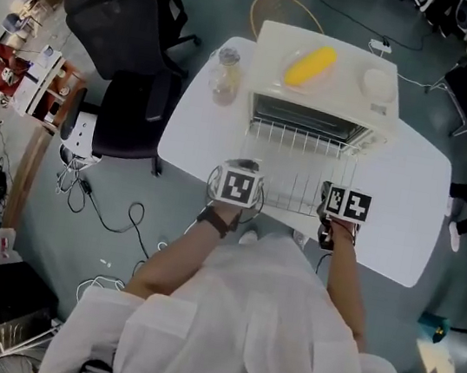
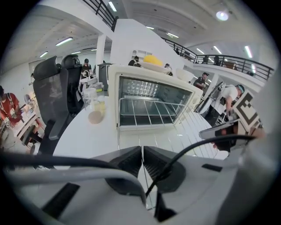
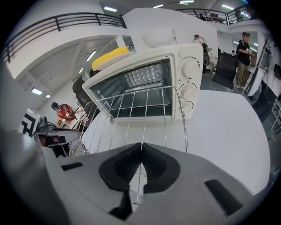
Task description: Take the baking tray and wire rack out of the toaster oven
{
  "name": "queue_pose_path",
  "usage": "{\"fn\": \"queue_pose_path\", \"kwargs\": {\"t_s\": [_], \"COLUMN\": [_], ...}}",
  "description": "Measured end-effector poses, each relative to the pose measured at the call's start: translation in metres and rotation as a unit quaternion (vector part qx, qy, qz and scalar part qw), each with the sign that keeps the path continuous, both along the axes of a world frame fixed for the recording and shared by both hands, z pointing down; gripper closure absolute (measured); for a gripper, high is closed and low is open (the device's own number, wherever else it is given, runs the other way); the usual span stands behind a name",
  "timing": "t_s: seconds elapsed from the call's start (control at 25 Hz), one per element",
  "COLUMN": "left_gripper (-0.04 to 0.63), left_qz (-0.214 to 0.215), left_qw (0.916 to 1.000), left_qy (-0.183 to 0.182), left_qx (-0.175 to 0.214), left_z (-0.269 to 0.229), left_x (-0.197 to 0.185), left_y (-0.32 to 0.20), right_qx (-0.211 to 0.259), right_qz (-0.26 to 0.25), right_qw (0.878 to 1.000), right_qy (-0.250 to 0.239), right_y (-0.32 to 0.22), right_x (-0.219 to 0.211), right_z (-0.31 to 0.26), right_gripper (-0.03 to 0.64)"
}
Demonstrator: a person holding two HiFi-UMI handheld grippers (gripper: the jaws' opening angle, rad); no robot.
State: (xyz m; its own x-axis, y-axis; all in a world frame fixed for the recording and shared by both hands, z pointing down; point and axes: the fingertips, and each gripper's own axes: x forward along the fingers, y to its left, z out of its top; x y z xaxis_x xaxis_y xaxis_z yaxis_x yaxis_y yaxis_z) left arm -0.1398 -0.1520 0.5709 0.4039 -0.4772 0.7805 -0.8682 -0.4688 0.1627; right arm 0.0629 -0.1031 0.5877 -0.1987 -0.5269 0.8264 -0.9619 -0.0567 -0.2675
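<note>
As left tool, right tool pinch wire rack, far edge at toaster oven

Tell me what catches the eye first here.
The silver wire rack juts out in front of the open cream toaster oven on the white table, with the left gripper and right gripper both clamped on its near edge. A bright yellow oblong object lies on the oven's top.

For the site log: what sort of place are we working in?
Probably an open-plan lab or workshop hall, not a kitchen: the toaster oven stands on a white table beside office chairs, cables trail over the floor, and a railed mezzanine runs overhead.
</note>
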Motion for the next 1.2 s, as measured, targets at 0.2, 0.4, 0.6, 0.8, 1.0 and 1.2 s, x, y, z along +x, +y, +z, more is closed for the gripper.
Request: {"fn": "queue_pose_path", "kwargs": {"t_s": [0.2, 0.4, 0.6, 0.8, 1.0, 1.2], "left_gripper": [0.578, 0.578, 0.578, 0.578, 0.578, 0.578], "left_qz": [0.016, 0.033, 0.063, 0.103, 0.122, 0.129], "left_qw": [0.9998, 0.9993, 0.9978, 0.9945, 0.9924, 0.9915], "left_qy": [0.007, 0.012, 0.015, 0.02, -0.003, 0.006], "left_qx": [0.012, 0.014, 0.013, 0.003, -0.013, -0.013], "left_z": [-0.015, -0.011, -0.011, -0.01, 0.004, 0.002], "left_x": [0.013, 0.032, 0.063, 0.105, 0.136, 0.201], "left_y": [0.008, 0.016, 0.023, 0.037, 0.05, 0.066], "right_qx": [0.005, 0.003, -0.002, -0.013, -0.02, -0.028], "right_qz": [0.016, 0.039, 0.072, 0.105, 0.129, 0.133], "right_qw": [1.0, 0.999, 0.997, 0.994, 0.991, 0.991], "right_qy": [0.002, 0.002, 0.002, 0.001, -0.013, -0.013], "right_y": [0.016, 0.031, 0.053, 0.08, 0.1, 0.119], "right_x": [0.013, 0.031, 0.058, 0.09, 0.122, 0.182], "right_z": [-0.011, -0.005, -0.004, 0.001, 0.015, 0.015], "right_gripper": [0.611, 0.611, 0.611, 0.611, 0.611, 0.611]}}
